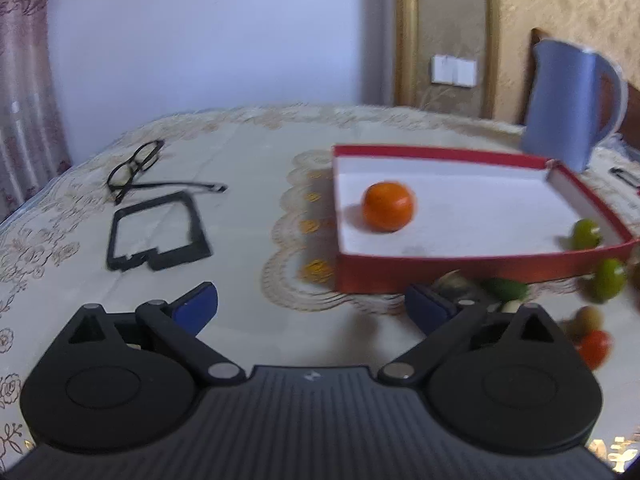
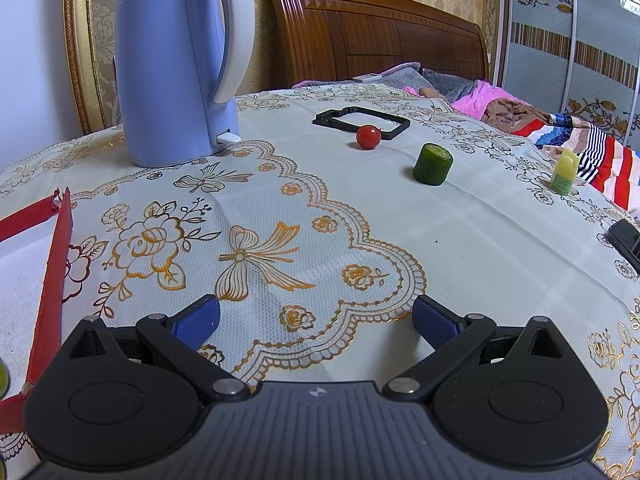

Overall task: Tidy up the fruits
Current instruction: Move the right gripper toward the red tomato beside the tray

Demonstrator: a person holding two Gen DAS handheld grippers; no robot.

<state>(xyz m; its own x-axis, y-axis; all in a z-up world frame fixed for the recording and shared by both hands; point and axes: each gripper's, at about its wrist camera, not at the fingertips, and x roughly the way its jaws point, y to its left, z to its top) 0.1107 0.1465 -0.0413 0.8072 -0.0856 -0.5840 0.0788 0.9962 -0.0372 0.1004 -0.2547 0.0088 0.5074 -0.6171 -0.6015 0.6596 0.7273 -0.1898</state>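
In the left wrist view an orange (image 1: 387, 206) lies inside a shallow red box (image 1: 440, 270) with a white floor. A green fruit (image 1: 586, 234) sits at the box's right corner. More green fruits (image 1: 608, 280) and a small red one (image 1: 596, 348) lie on the cloth in front of the box, blurred. My left gripper (image 1: 311, 306) is open and empty, just short of the box. In the right wrist view my right gripper (image 2: 316, 322) is open and empty over the tablecloth. Far ahead lie a red tomato (image 2: 368, 137) and a green cucumber piece (image 2: 433, 163).
A blue kettle (image 2: 176, 64) stands at the back, also seen in the left wrist view (image 1: 568, 100). Glasses (image 1: 136, 166) and a black frame (image 1: 156, 232) lie at the left. Another black frame (image 2: 362, 120), a small yellow bottle (image 2: 564, 176) and the box's red corner (image 2: 52, 264) show in the right view.
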